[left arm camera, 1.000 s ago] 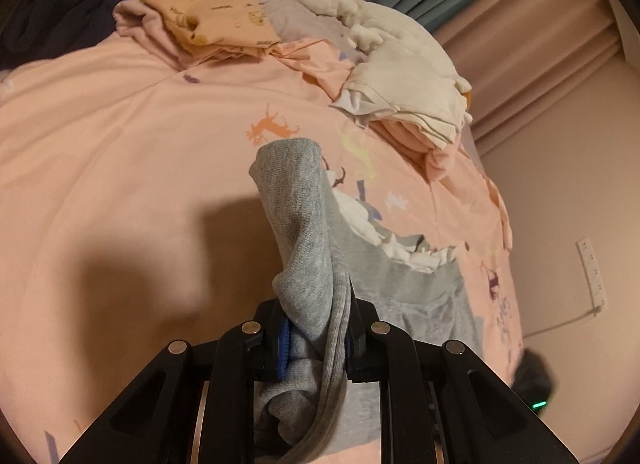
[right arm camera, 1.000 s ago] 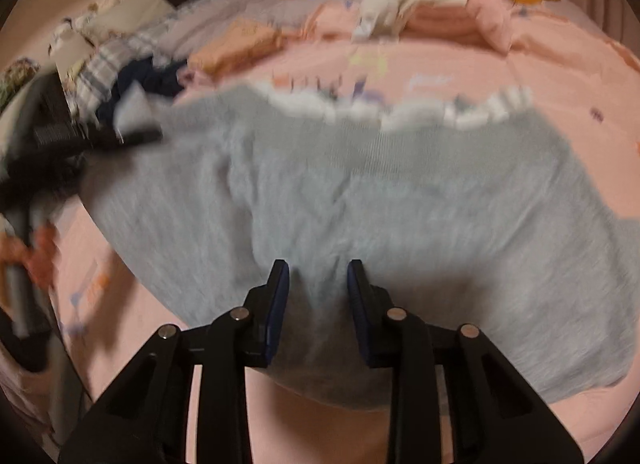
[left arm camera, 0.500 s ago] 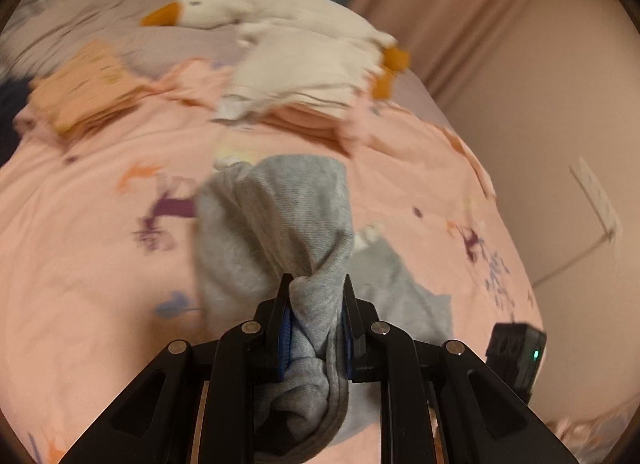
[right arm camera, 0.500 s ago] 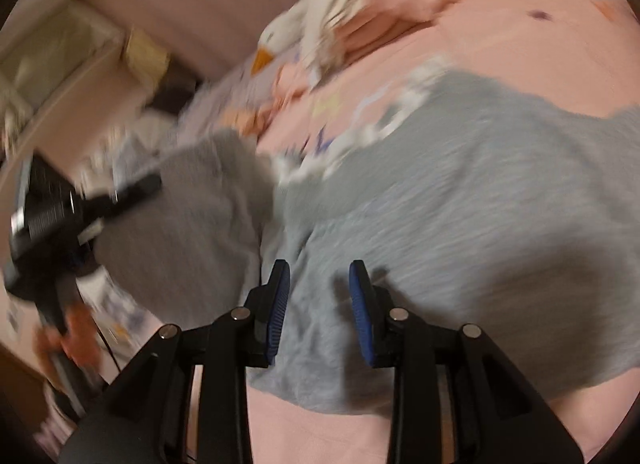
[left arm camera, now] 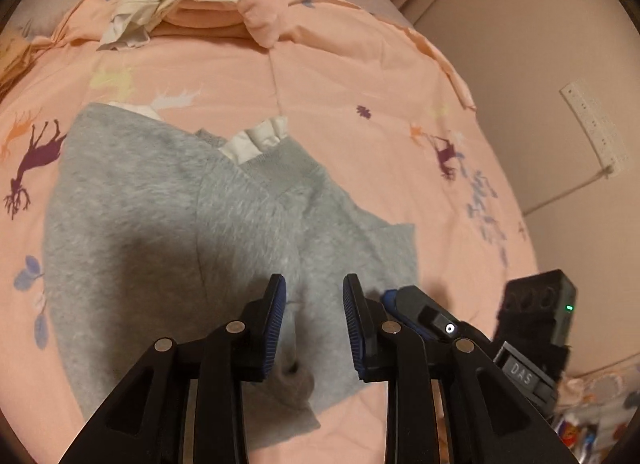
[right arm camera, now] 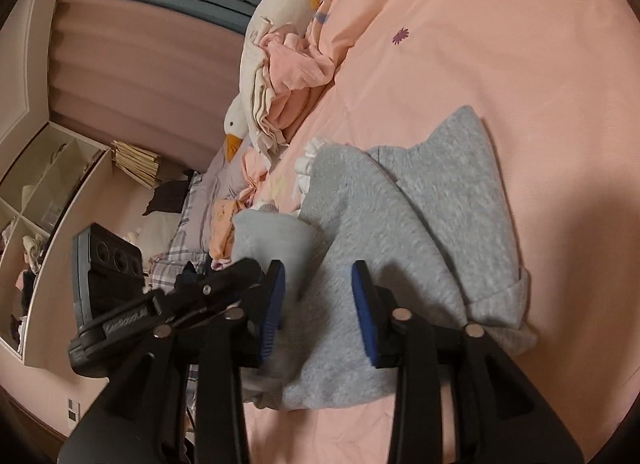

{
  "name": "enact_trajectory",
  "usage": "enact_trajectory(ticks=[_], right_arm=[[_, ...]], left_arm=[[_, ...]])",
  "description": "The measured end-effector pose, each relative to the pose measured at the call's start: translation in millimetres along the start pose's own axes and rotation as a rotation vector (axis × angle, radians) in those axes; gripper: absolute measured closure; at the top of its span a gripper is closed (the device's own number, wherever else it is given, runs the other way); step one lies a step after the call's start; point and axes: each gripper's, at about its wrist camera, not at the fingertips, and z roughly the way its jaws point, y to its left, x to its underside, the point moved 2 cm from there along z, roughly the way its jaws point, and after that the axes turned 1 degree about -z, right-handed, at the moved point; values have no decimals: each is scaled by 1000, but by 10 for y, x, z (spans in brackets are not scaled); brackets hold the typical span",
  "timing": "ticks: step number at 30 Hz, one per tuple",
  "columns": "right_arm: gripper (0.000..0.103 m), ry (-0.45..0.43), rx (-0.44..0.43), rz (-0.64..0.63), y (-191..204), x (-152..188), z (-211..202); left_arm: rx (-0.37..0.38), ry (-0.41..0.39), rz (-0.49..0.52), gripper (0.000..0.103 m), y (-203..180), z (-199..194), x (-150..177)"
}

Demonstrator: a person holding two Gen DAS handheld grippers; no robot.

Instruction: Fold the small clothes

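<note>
Both grippers are letting go: the left gripper (left arm camera: 313, 320), low centre of its own view, has its jaws opening narrowly over the grey sweatshirt (left arm camera: 172, 224), cloth showing between the pads but not pinched. The right gripper (right arm camera: 318, 312), low centre of its view, is likewise opening, its blue pads apart with grey fleece beneath them and nothing clamped. In the left view the right gripper's finger pokes in just beside, lower right.

The sweatshirt lies folded over itself on the pink bedspread (left arm camera: 360, 64), filling the middle and left of the left view, a white frilled collar (left arm camera: 258, 140) peeping out at its upper edge. It looks like soft, thick fleece: light, limp, not slippery, likely to sag and unfold if lifted by one point. Hems, cuffs or the folded edge seem the best places to pinch, both layers together.

Readable writing is scarce: "DAS" on a label (left arm camera: 521, 374) at the lower right of the left view; the lettering on the left gripper's body in the right view is too blurred to read.
</note>
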Motion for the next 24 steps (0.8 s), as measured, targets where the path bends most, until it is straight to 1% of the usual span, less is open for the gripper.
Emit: enact_trajectory(ticks=[1,2,3,4,5,6,8,9,11,13,15,19,20,22,23,24], right_arm=[[57,5,-17,7,37,-13,29],[54,10,-29,11,54,-21,36],[51,20,-42,10,95,-8,50],[49,35,-52,4,144,-11,118],[49,63,-69,-5,207,4,184],[48,86,-75,-16,263,22,244],[48,137,-62,-49,358,84,340],[48,165,-46,-70,406,113,405],[48,219,-16,-93,473,151,562],[48,299,44,-107,499,227,710],[48,356,57,-119,529,278,827],[47,380,90,-128,586,286,989],[49,378,88,-146,646,297,1002],[57,370,63,-184,759,321,1004],[58,373,46,-197,788,335,1012],[58,380,48,-200,797,337,1055]], left_arm=[[1,-18,3,76,8,-83,5],[-1,-31,4,71,7,-151,7],[-5,-52,-2,66,54,-266,25],[-3,-69,-10,57,95,-354,40],[-2,-84,-17,55,133,-416,53],[-3,-104,-28,55,200,-505,80],[-26,-130,-39,55,316,-614,129],[-52,-143,-45,55,414,-686,187],[-90,-146,-61,55,557,-747,274],[-116,-149,-71,55,688,-807,363],[-155,-159,-88,55,851,-872,485],[-158,-163,-140,55,1115,-959,687],[-158,-164,-150,55,1167,-973,730],[-157,-163,-173,55,1259,-1003,809],[-157,-164,-184,55,1290,-1009,828],[-150,-163,-202,55,1341,-1014,859]])
